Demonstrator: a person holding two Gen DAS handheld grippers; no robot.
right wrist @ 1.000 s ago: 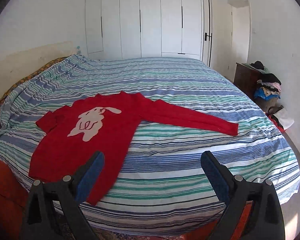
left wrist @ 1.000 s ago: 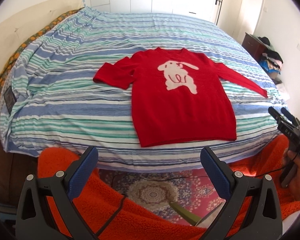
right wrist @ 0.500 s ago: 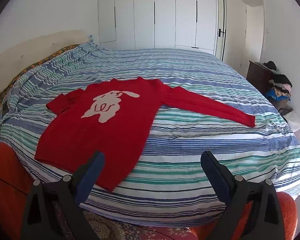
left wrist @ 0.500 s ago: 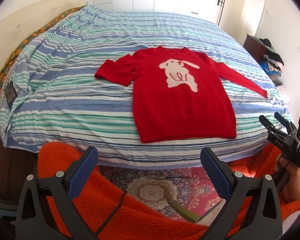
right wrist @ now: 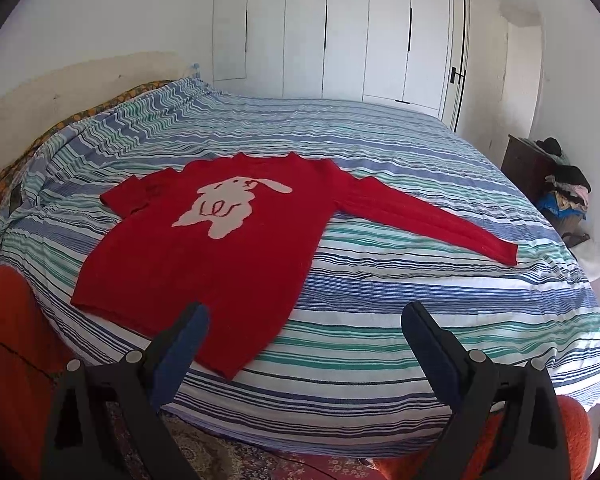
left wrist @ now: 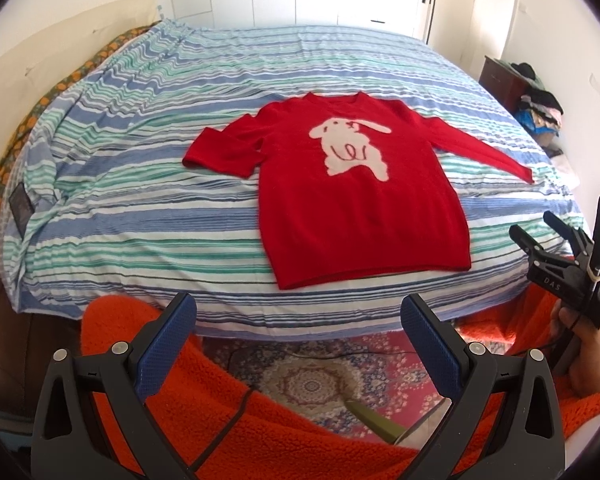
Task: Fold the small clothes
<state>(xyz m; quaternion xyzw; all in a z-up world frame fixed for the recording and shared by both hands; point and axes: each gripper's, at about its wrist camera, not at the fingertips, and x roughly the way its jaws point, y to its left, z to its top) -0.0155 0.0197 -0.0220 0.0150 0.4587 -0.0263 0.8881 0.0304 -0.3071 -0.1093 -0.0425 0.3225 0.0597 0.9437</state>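
A red knitted sweater with a white rabbit motif (left wrist: 360, 200) lies face up and flat near the foot edge of the bed covered in a blue, green and white striped sheet (left wrist: 140, 208). One sleeve (right wrist: 424, 216) stretches straight out toward the bed's right side; the other (left wrist: 224, 152) is bent back on itself. No real fold of the body shows, so the folding looks barely begun. The left claw (left wrist: 298, 340) and the right claw (right wrist: 304, 340) both hang off the foot edge, spread wide and empty, clear of the fabric.
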